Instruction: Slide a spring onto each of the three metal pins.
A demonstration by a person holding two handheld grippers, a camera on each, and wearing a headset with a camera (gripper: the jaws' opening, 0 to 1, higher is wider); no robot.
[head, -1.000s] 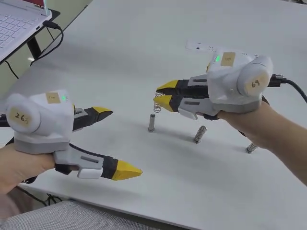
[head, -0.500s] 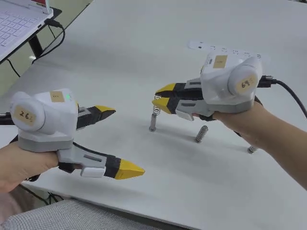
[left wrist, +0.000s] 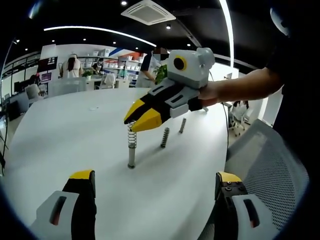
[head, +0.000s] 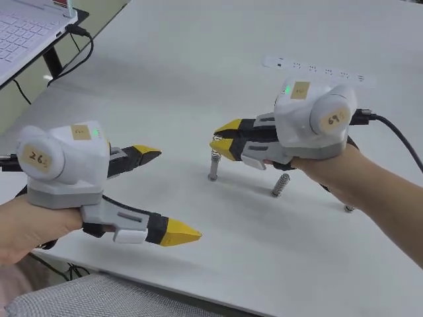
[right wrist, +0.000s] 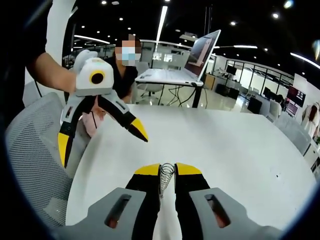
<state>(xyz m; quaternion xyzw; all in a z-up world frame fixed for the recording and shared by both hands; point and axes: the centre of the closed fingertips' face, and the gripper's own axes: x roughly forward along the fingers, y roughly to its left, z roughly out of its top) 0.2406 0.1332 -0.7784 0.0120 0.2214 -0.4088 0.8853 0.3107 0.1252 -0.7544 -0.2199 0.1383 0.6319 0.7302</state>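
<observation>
a broad white bench (head: 165, 66) carries everything, with an open laptop (head: 26, 26) on a separate stand off its far left corner and a white power strip (head: 317, 69) lying near the far edge. the left claw (head: 175, 193) hangs above the near left part of the bench, held in a hand (head: 26, 228), its yellow-tipped jaws spread wide and holding nothing; in the left gripper view its two tips stand far apart at the bottom of the frame. the right claw (head: 220, 137), gripped by the other hand (head: 330, 165) with a black cable (head: 396, 135) trailing from its rear, points leftward over the middle of the bench, well apart from the left claw. its jaws are pinched on a small spring (right wrist: 166, 175), which the right gripper view shows upright between the two yellow tips. in the left gripper view that spring (left wrist: 131, 135) hangs straight down from the right claw (left wrist: 135, 122), and its lower end meets the top of an upright metal pin (left wrist: 131, 157) standing on the bench. just to the right of this pin (head: 213, 170), a second spring (head: 281, 185) stands leaning on the bench below the right hand, and a third spring (head: 348, 209) peeks out beyond the forearm; whether pins sit inside these two is too small to tell.
</observation>
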